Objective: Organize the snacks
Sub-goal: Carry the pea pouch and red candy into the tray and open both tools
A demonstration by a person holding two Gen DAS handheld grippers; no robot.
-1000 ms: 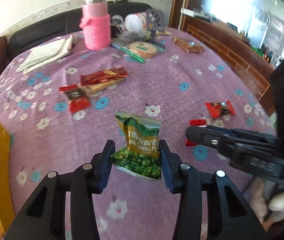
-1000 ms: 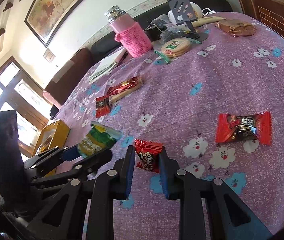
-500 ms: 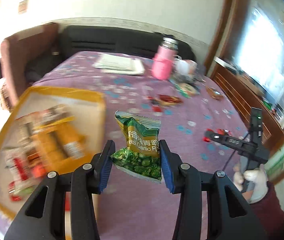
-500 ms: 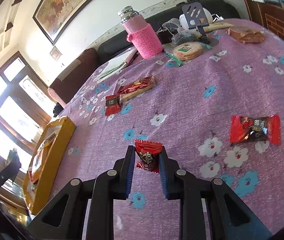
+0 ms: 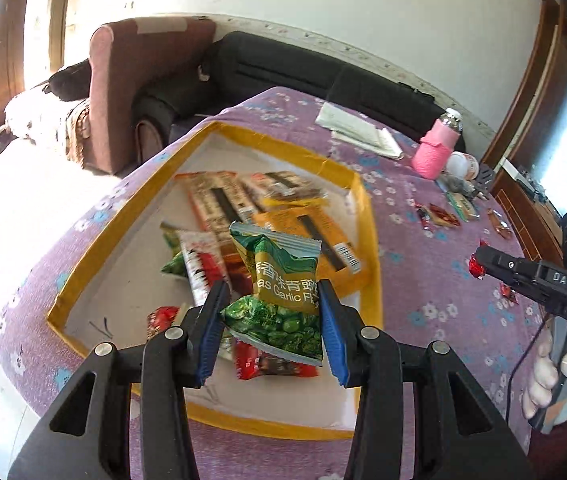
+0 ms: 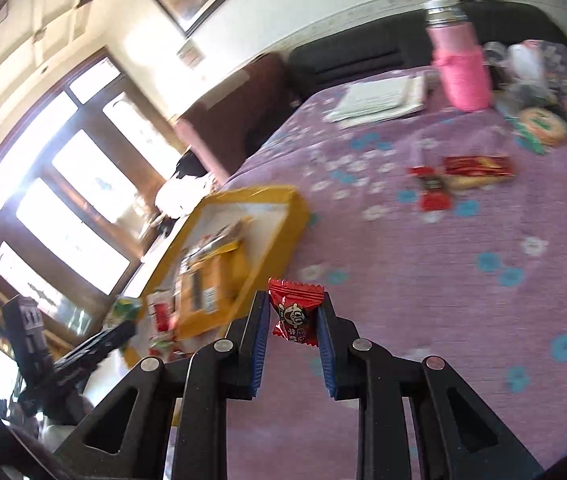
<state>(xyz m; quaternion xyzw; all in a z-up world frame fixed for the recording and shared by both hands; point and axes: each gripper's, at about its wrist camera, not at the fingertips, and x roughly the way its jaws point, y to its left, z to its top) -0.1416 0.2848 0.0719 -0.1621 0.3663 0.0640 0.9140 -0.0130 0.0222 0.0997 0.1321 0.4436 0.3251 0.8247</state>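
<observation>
A purple flowered table (image 5: 423,292) filled both views, and on its near-left part sat a yellow-rimmed box (image 5: 365,216) already holding several packets, orange, red and green. The step in hand looked like the drop-off: both tools carried a snack toward that box.

The left gripper (image 5: 271,312) hung over the box interior, its blue pads closed on a green pea bag (image 5: 279,280), which stood upright between them above the packets. The next move there seemed to call only for parting the pads, perhaps after lowering a little, so the bag would land inside and not on the rim.

The right gripper (image 6: 293,320) was pinched on a small red candy (image 6: 294,310) and was over bare cloth, beside the box but outside it. It would need to travel left, clear the box wall, then let go. The left tool occupied the space over the box, so the two might crowd each other.

Farther off lay loose red wrappers (image 6: 467,168), a round biscuit pack (image 6: 541,124), a pink bottle (image 6: 461,72) and papers (image 6: 379,98); none blocked the way. The wrappers looked like snacks left to collect.
</observation>
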